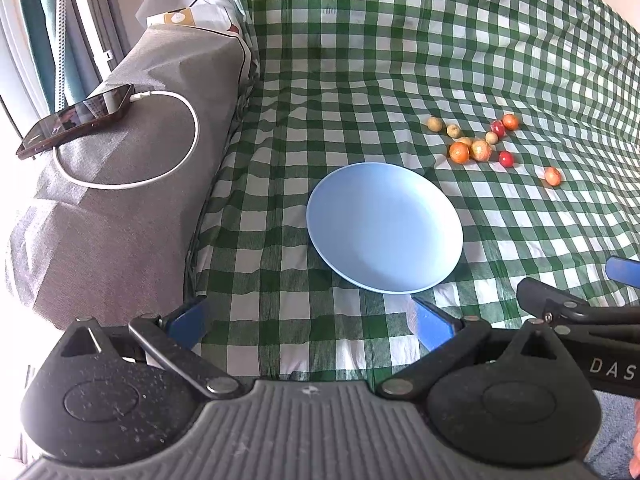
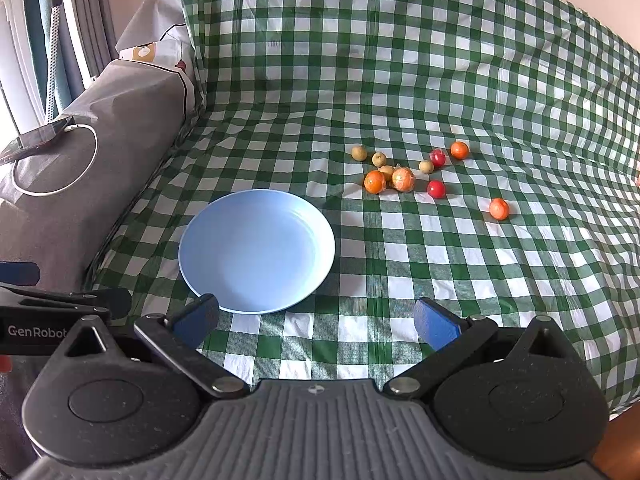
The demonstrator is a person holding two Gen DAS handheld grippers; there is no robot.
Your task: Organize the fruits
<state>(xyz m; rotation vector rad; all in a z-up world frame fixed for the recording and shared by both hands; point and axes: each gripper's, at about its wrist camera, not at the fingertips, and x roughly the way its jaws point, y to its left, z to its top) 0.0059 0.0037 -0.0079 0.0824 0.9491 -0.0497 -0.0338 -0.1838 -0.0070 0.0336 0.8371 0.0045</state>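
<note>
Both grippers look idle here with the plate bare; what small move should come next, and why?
Probably ease the right gripper forward toward the lone orange fruit. Its jaws stand open and empty, the blue plate holds nothing, and that fruit lies apart from the cluster, so it looks easiest to grasp cleanly.

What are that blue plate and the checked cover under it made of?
The blue plate looks like plastic or melamine, smooth and matte with a soft sheen; glazed ceramic is possible. The checked cover seems thin cloth or plastic sheeting: it creases and wrinkles.
</note>
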